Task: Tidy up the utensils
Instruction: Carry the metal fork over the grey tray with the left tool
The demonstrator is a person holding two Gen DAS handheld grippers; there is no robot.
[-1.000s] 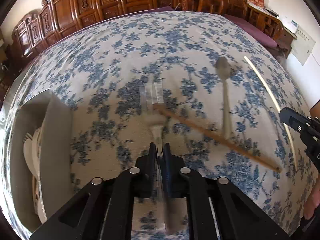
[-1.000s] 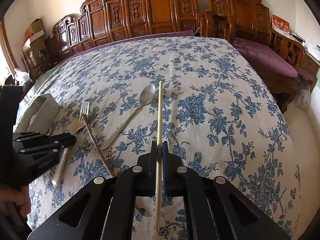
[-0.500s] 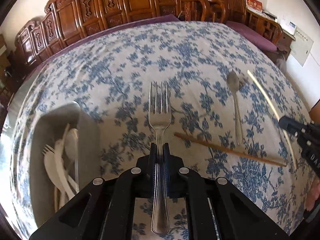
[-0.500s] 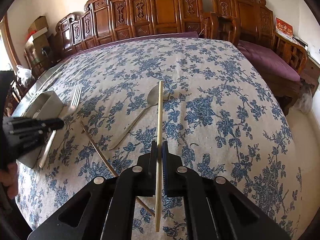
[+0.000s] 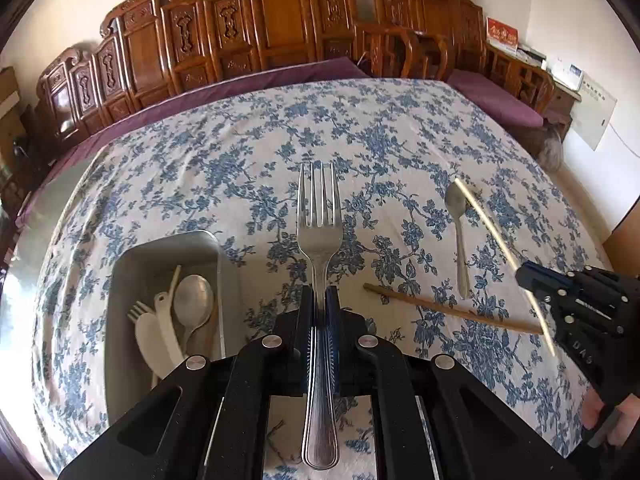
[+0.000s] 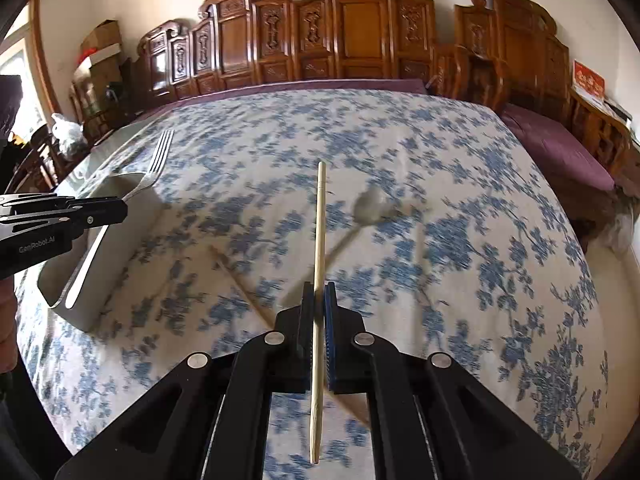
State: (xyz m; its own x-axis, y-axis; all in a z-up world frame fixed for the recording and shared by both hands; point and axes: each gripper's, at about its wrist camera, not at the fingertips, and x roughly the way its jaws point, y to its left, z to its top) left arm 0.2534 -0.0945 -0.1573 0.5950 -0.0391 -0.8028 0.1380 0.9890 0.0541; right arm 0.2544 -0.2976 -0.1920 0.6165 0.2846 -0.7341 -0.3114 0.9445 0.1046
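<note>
looking down the left tongs [image 5: 319, 304] first: they're clamped tight on the metal fork [image 5: 319, 236], handle sticking back past the jaws toward 6 o'clock, tines pointing to 12 and hanging above the cloth. just at 9 o'clock of those jaws sits the grey tray [image 5: 120, 280], its near rim cut off by the gripper body. inside it there's a metal spoon [image 5: 193, 300], a white plastic fork [image 5: 138, 314] and a white plastic spoon beside them, all lying lengthwise.

over at 3 o'clock a dark wooden chopstick [image 5: 452, 309] lies flat on the flowery tablecloth [image 5: 240, 152], and a bit further out a second metal spoon [image 5: 458, 216] lies bowl-away, well apart from the tray.

right tongs [image 6: 319, 300] are pinched shut on a pale chopstick [image 6: 319, 240], which runs straight up to 12 and pokes out behind at 6. from that view the tray is off at 9 o'clock with the left gripper held above it, so the fork's tines hang past its far rim.

loads of open cloth from the middle out to 12, nothing on it. far edge of the table meets a purple cushion [image 5: 496, 98] and the carved wooden bench backs [image 5: 280, 28]; the right edge drops off at 3 o'clock toward the floor.
</note>
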